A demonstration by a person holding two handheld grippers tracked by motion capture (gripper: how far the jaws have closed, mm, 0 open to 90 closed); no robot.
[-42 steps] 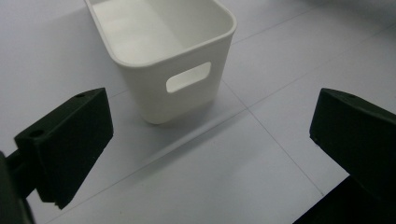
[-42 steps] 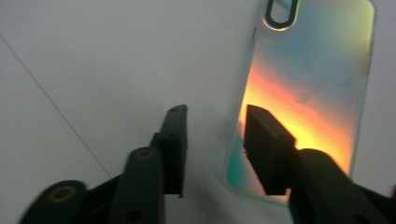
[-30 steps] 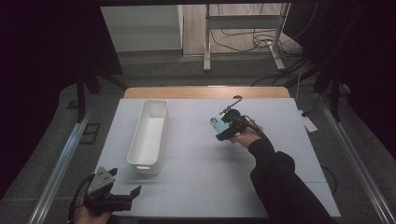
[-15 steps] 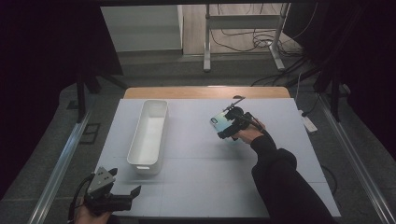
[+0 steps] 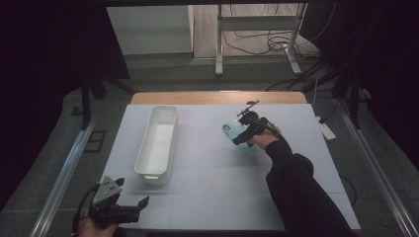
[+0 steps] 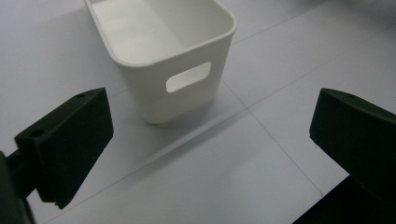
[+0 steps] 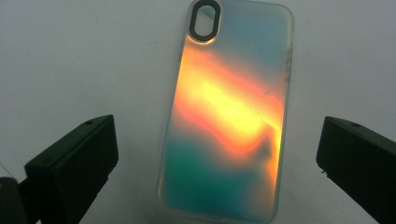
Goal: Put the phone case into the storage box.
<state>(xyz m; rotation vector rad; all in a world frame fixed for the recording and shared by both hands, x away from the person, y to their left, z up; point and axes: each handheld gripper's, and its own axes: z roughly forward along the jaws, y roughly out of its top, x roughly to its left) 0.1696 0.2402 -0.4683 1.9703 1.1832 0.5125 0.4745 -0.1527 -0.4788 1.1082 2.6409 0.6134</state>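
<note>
An iridescent phone case [image 7: 229, 116] lies flat on the white table, camera cut-out pointing away from me. My right gripper [image 7: 217, 154] hangs over it, and its jaws have just been opening. They now stand wide on either side of the case without touching it. In the high view the phone case [image 5: 235, 132] sits right of centre under the right gripper [image 5: 238, 137]. My left gripper [image 5: 138, 207] rests at the near left, open and holding nothing. A white bin [image 6: 187, 93] stands just beyond the left gripper [image 6: 210, 140].
The long white bin [image 5: 148, 170] is empty and runs front to back, left of centre. The white table top [image 5: 212, 187] ends in a wooden strip at the far edge. Metal rails flank the table, and cables lie on the floor beyond.
The right gripper has shifted only slightly over the phone case. The left hand and the bin have stayed put.
</note>
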